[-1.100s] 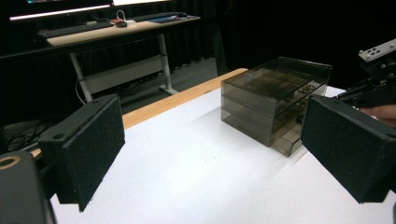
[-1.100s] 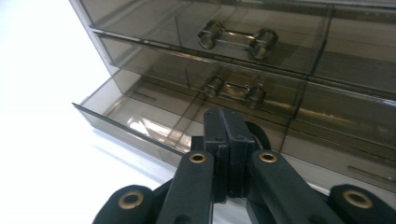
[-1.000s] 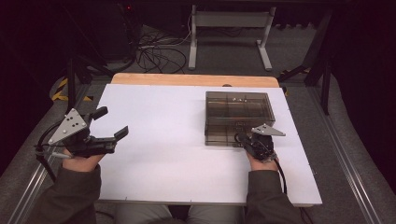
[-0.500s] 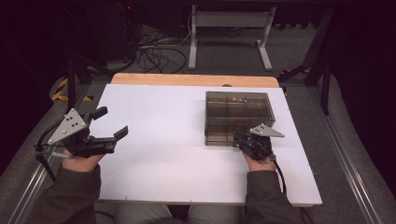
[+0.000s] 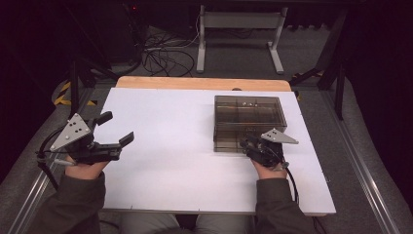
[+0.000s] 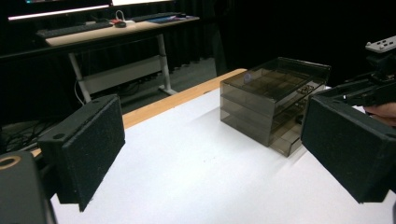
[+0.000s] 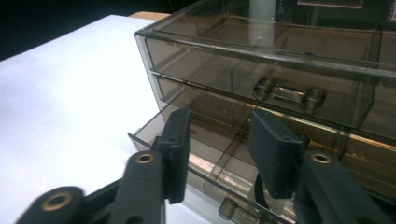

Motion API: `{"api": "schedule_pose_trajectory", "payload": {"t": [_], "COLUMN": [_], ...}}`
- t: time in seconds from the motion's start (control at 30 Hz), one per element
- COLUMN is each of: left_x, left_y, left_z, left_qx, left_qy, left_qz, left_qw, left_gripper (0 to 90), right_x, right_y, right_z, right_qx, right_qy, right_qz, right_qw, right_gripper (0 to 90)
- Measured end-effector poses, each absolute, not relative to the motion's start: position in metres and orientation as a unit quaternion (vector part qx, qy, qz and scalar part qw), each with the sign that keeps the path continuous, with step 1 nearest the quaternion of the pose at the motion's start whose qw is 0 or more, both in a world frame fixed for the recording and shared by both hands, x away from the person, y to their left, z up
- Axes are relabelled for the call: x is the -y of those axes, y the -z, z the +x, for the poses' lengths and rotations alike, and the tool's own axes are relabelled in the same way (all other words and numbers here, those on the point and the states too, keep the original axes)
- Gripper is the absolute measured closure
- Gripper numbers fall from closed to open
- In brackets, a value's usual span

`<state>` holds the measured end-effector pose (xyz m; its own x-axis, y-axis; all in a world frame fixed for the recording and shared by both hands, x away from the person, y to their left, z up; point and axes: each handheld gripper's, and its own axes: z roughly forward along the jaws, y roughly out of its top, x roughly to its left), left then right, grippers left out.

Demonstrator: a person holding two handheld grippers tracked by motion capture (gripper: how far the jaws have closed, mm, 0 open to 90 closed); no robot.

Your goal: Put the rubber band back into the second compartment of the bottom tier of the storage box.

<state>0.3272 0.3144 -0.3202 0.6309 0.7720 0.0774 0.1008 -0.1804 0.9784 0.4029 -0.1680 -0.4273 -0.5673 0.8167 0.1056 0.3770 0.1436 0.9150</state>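
Observation:
A smoky transparent drawer box (image 5: 248, 117) stands on the right half of the white table (image 5: 170, 122). Its bottom drawer (image 7: 154, 128) is pulled out a little; the drawer above it has a clear handle (image 7: 287, 95). My right gripper (image 5: 246, 143) is at the box's front, its jaws open a moderate gap over the pulled-out drawer (image 7: 224, 140), holding nothing. My left gripper (image 5: 117, 127) rests at the table's left edge, jaws wide open and empty, pointing across the table at the box (image 6: 273, 100). From the left gripper view (image 6: 210, 154) the right gripper (image 6: 369, 91) shows beside the box.
A wooden strip (image 5: 195, 83) runs along the table's far edge. Behind it stand a metal desk frame (image 5: 238, 19) and loose cables (image 5: 160, 53) on the floor. A desk with a keyboard (image 6: 93, 30) is farther back.
The right gripper has shifted only slightly at the box's front. The left gripper has stayed where it was, open.

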Motion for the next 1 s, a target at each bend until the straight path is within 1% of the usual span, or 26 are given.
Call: {"api": "schedule_pose_trajectory", "payload": {"t": [0.27,0.43,0.63,0.77,1.0], "left_x": [-0.314,-0.314,-0.313,-0.313,-0.312], "left_y": [0.320,0.320,0.321,0.321,0.321], "left_z": [0.327,0.327,0.327,0.327,0.327], "left_qx": [-0.309,-0.309,-0.308,-0.308,-0.308], "left_qy": [-0.299,-0.299,-0.298,-0.296,-0.296], "left_qz": [0.707,0.708,0.710,0.711,0.710], "left_qw": [0.561,0.561,0.559,0.559,0.560], "left_gripper": [7.3,7.2,7.3,7.3,7.3], "right_x": [0.168,0.166,0.166,0.165,0.164], "right_y": [0.422,0.421,0.418,0.417,0.412], "right_z": [0.402,0.403,0.403,0.403,0.401], "right_qx": [-0.719,-0.718,-0.716,-0.712,-0.709], "right_qy": [-0.526,-0.530,-0.537,-0.545,-0.553], "right_qz": [0.403,0.399,0.396,0.395,0.390], "right_qw": [0.213,0.210,0.206,0.200,0.199], "right_gripper": [49.5,41.1,34.1,26.6,21.7]}}
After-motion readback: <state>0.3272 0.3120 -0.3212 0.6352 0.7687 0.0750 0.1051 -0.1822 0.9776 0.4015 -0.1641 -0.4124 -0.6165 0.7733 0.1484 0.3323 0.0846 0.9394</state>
